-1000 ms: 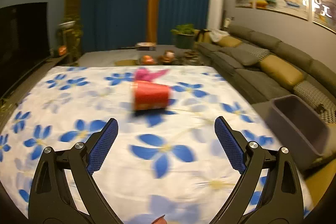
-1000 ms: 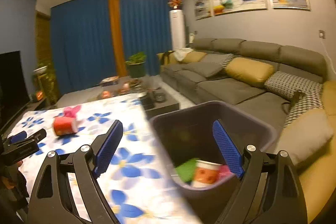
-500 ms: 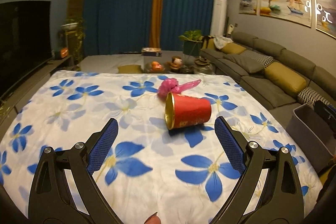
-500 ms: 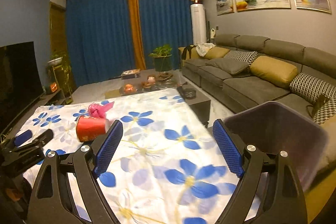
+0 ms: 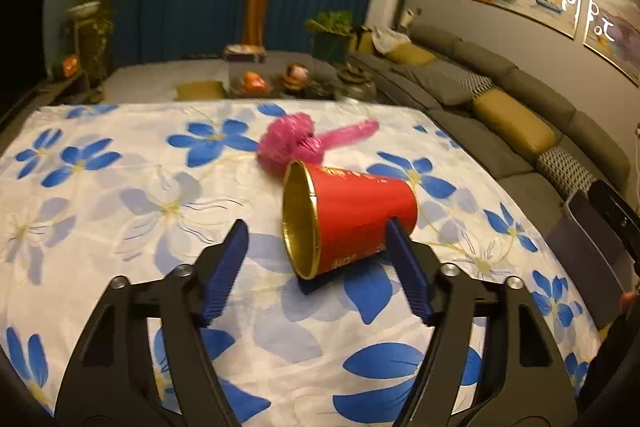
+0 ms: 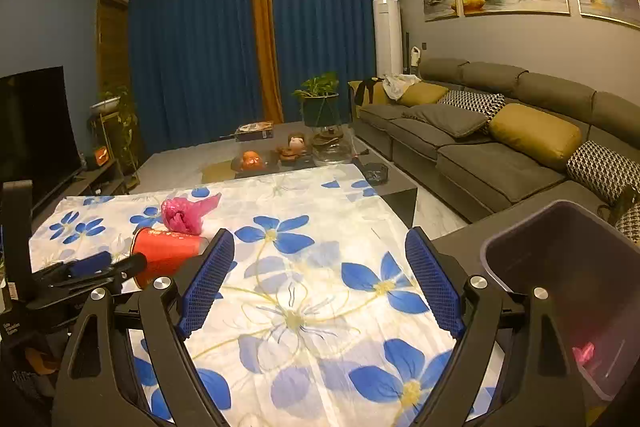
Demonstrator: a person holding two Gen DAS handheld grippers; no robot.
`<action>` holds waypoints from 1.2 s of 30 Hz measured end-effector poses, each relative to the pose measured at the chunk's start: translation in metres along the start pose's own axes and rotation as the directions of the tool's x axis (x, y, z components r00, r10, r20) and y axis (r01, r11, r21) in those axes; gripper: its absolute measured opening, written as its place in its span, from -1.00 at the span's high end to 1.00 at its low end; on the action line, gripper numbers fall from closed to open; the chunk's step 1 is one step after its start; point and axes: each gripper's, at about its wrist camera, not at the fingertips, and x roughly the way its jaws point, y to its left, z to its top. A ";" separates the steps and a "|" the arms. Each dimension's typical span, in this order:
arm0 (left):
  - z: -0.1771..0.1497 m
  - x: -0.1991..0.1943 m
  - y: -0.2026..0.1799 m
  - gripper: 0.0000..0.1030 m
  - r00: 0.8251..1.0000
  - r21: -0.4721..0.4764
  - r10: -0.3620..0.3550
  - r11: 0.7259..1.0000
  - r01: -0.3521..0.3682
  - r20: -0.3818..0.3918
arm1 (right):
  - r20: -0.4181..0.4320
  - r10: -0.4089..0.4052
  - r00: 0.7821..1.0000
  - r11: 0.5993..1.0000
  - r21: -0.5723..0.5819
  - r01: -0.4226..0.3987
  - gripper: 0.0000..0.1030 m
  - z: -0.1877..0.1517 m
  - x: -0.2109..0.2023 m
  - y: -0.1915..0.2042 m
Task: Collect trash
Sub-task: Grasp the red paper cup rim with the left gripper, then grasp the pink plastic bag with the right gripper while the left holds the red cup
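While the trash lies on the flowered cloth (image 5: 120,219), findings read
Red cup (image 5: 352,223): on its side, gold mouth facing left, mid-cloth
Pink bag (image 5: 296,143): crumpled, just beyond the cup, touching or nearly so
Left gripper (image 5: 316,259): jaws closing around the cup; right pad at its base end, left pad clear of the rim
Right gripper (image 6: 320,287): jaws wide, holding nothing, above bare cloth
Bin (image 6: 560,267): grey, near right, something pink inside
Sofa (image 6: 500,147): far right
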 end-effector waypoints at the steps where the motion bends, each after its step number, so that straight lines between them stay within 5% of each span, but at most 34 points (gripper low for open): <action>1: 0.000 0.004 0.000 -0.07 1.000 -0.002 -0.015 1.000 0.015 -0.019 | 0.000 0.002 1.000 1.000 -0.001 -0.002 -0.65 0.001 0.002 0.000; 14: -0.007 0.018 -0.009 0.96 0.982 0.009 -0.172 0.985 0.173 -0.080 | -0.023 0.021 1.000 1.000 -0.022 -0.022 -0.65 -0.005 0.011 0.005; 19: -0.007 -0.001 -0.011 0.96 0.982 -0.007 -0.179 0.984 0.179 -0.056 | -0.040 0.028 0.999 0.999 -0.031 -0.029 -0.65 -0.005 0.012 0.009; 24: 0.002 -0.041 0.002 0.96 0.999 -0.013 0.012 1.000 -0.011 0.047 | -0.055 0.061 0.997 0.997 -0.039 -0.063 -0.65 -0.002 0.019 0.024; 27: 0.005 -0.059 0.016 0.96 0.975 -0.009 0.200 0.980 -0.200 0.099 | -0.067 0.092 0.994 0.994 -0.053 -0.095 -0.64 0.001 0.032 0.044; 36: 0.014 -0.071 0.052 0.96 0.938 -0.105 0.326 0.943 -0.315 0.120 | -0.133 0.142 0.981 0.983 -0.093 -0.155 -0.64 0.008 0.098 0.108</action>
